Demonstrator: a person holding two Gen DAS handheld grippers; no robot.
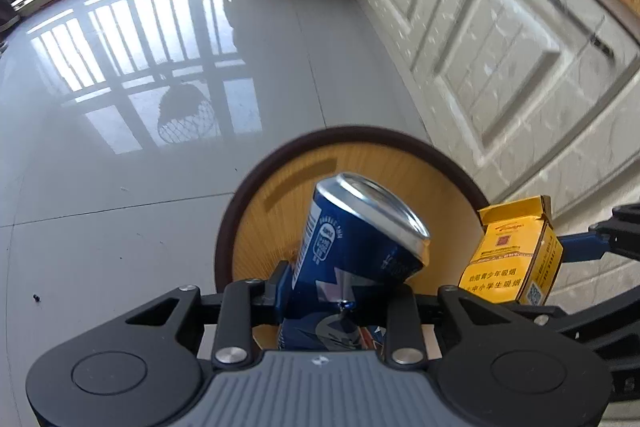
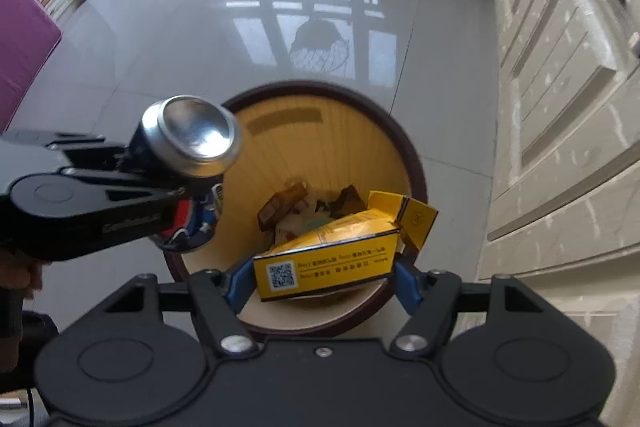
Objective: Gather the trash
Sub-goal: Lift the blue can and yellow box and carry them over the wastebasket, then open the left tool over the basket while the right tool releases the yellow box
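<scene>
Left gripper clamps crushed can lower centre, over bin. Right gripper pinches yellow pack above bin mouth. Risk: can sits near rim, may bounce onto floor on release.

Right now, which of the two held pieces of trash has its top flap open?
The yellow pack in the right gripper: its lid flap stands open. The blue can in the left gripper is dented, with no flap.
</scene>
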